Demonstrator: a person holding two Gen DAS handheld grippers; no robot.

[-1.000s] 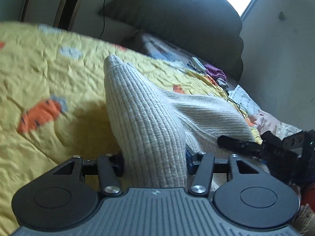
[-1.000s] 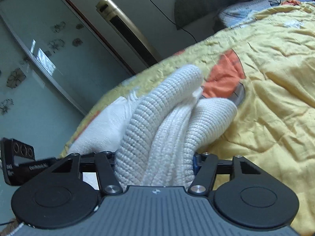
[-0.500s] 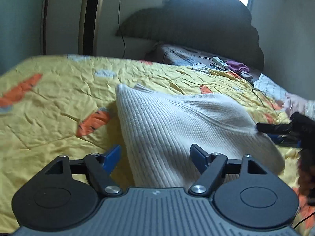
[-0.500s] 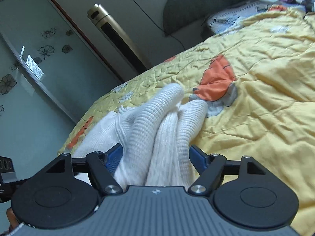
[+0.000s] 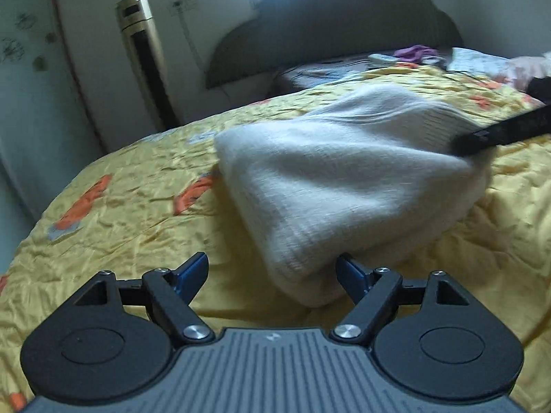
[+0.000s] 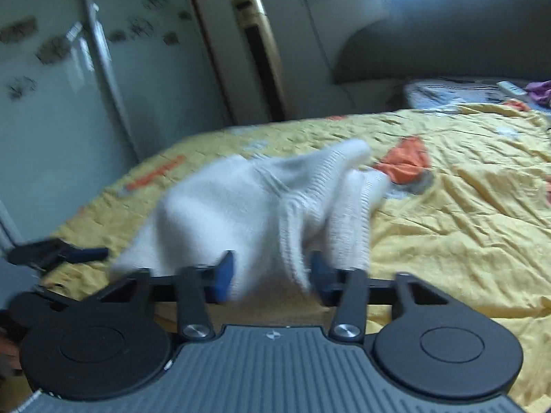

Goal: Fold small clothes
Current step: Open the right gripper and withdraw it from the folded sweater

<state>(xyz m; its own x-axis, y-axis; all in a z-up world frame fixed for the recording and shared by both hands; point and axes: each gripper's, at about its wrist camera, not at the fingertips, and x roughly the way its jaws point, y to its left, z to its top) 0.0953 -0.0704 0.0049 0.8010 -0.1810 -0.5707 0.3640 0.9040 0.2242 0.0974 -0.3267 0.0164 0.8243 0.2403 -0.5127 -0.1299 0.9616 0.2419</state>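
White knit garment (image 5: pixel 344 186) heaped on yellow quilt (image 5: pixel 137 213), near its foot end, motion-blurred. Left gripper (image 5: pixel 272 270) jaws just opened wide; garment corner between, pads clear. Right gripper (image 6: pixel 272 268) jaws just closing; bunched knit (image 6: pixel 268 213) between blue pads, blur hides whether they pinch. Headboard (image 5: pixel 337 27) beyond quilt, partly cut off.
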